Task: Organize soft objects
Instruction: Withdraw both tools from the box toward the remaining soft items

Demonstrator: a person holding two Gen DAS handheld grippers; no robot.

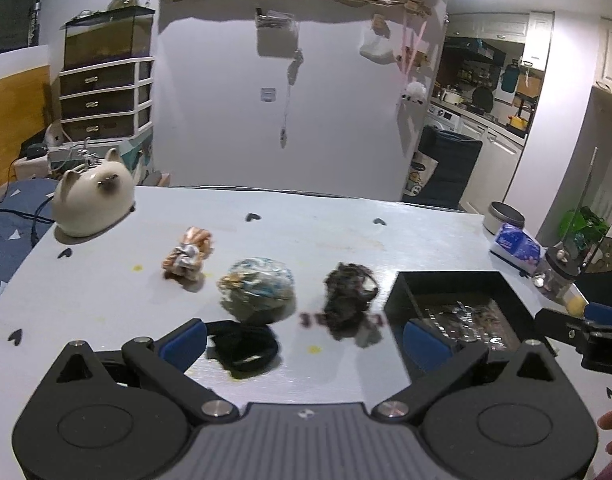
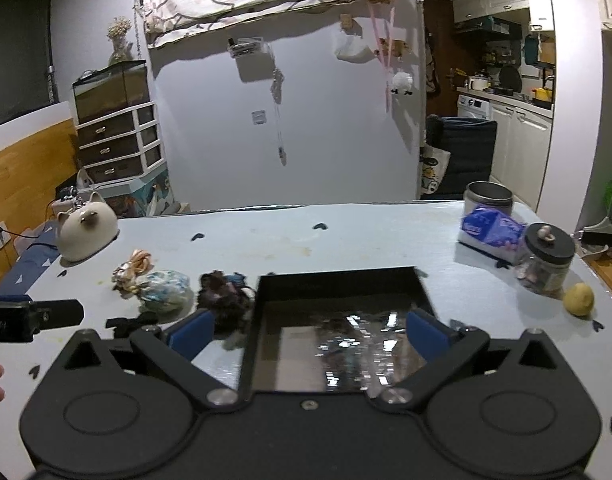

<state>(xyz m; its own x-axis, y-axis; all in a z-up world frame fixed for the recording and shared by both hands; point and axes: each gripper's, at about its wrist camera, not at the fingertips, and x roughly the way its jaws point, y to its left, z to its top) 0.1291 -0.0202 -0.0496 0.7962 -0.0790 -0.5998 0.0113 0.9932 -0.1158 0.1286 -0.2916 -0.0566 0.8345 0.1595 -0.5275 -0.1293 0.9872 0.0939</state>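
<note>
Several soft hair scrunchies lie in a row on the pale table: an orange one, a blue-and-white one, a dark brown one and a black one. They also show in the right wrist view, orange, blue-white, dark brown. A black open box with a shiny bottom stands to their right. My left gripper is open above the black and brown scrunchies. My right gripper is open over the box.
A cream cat-shaped ceramic sits at the table's back left. At the right are a tin, a tissue pack, a glass jar and a lemon. The right gripper's side shows at the left wrist view's right edge.
</note>
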